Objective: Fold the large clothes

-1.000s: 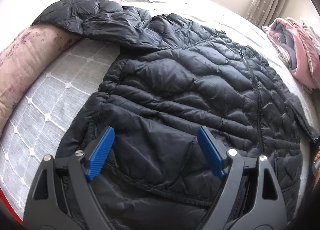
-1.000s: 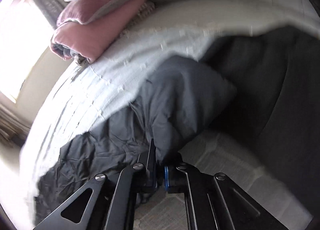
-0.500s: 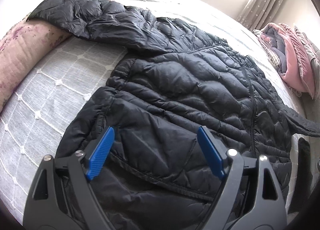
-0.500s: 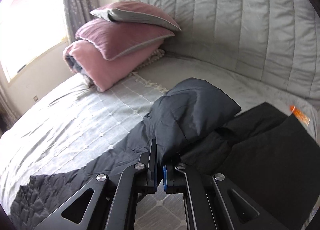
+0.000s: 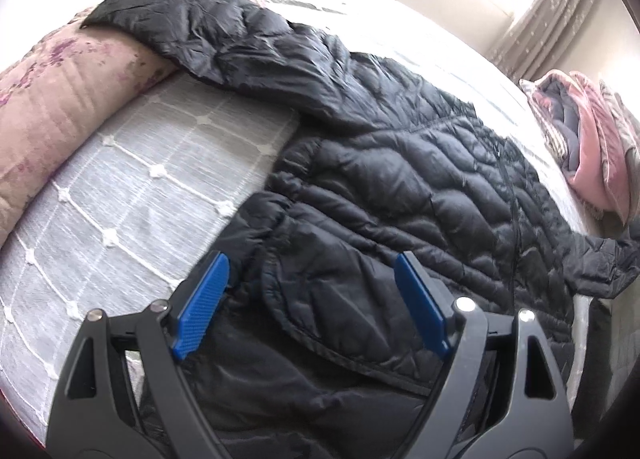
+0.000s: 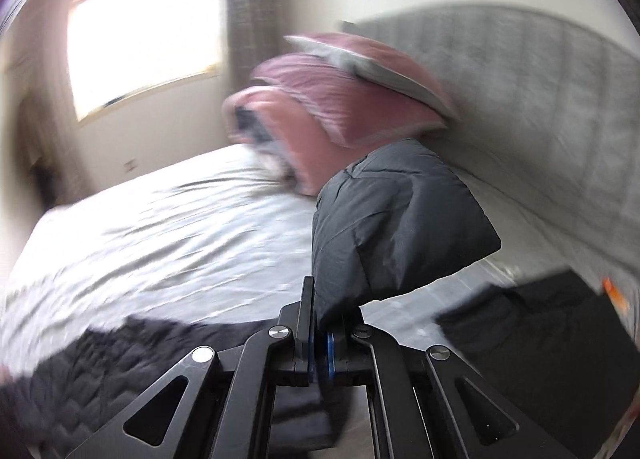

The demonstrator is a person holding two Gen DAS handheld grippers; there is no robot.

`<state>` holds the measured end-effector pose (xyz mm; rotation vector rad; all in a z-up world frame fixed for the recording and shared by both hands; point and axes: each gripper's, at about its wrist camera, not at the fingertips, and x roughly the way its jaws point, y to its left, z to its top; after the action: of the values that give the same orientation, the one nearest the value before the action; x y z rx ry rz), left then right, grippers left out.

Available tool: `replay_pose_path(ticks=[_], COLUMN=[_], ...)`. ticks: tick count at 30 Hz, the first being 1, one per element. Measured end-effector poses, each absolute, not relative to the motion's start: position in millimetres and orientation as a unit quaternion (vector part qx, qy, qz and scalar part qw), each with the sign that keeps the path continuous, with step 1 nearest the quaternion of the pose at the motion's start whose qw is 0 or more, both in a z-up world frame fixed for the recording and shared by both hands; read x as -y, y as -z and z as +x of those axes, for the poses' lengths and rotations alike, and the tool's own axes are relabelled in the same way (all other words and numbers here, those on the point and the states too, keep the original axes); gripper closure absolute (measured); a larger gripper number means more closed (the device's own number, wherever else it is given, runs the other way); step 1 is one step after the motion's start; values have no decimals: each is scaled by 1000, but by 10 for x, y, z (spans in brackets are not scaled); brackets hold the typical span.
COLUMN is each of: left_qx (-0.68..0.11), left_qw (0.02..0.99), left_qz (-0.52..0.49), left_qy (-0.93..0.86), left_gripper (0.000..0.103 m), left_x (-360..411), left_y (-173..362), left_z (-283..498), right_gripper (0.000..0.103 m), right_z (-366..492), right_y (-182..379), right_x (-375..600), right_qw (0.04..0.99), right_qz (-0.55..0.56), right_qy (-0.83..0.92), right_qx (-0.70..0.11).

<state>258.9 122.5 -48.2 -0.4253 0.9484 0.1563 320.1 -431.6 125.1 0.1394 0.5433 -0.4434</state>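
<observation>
My left gripper [image 5: 312, 303] is wide apart, nothing between the blue pads [image 5: 202, 305], hanging just over the lower hem area of the black puffer jacket [image 5: 400, 195]. Jacket lies spread front-up on the bed [image 5: 132, 195], zip running up the middle. One sleeve [image 5: 208, 31] stretches up and away to the left, its end draped over a pinkish floral bolster [image 5: 56, 107] at the bed edge. The other sleeve [image 5: 608, 263] trails off toward the right side of the bed. Bedspread is grey w/ a white knotted grid. Pink folded bedding [image 5: 592, 151] sits far right, curtain [image 5: 560, 15] behind it.

My right gripper [image 6: 318, 343] is pinched tight on jacket fabric: a dark grey fold, the sleeve end [image 6: 392, 219], sticks up from between the closed pads, lifted off the bed. That view is blurry, so fine detail is lost. Rest of the jacket [image 6: 92, 375] shows low left on the sheet. Pink pillows [image 6: 340, 99] are stacked against the grey padded headboard [image 6: 540, 99], window [image 6: 144, 31] to the left. A black cloth [image 6: 540, 343] lies at right w/ something small and orange [image 6: 614, 295] near it; can't tell what.
</observation>
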Motion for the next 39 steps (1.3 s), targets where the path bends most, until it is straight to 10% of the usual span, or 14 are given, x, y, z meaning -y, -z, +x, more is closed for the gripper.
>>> replay_pose_path(ticks=[6,13,18,22,39], left_qx=[-451,-452,-454,-449,-433], left_qw=[860,855,849,851,851], left_qz=[-225,-242,-258,-261,-277], left_qy=[-76,-78,-81,-79,-113], left_gripper=[18,18,18,18,18], left_x=[-1362,-1490,-1595,-1612,-1883], left_y=[493,540,578,567,526], left_z=[2586,2562,2571,2581,2510], right_gripper=[99,90,57,38,24], right_z=[3476,3873,3851,3778,1978], right_y=[-1152,261,975,854,378], right_x=[2805,1183,1001,1224,2198], right_qw=[963,909,878,885,835], right_qz=[-17,-146,-166,-70,236], right_qy=[76,-18,-28,-77,-149], right_qx=[-256,-390,-448,-454,-474])
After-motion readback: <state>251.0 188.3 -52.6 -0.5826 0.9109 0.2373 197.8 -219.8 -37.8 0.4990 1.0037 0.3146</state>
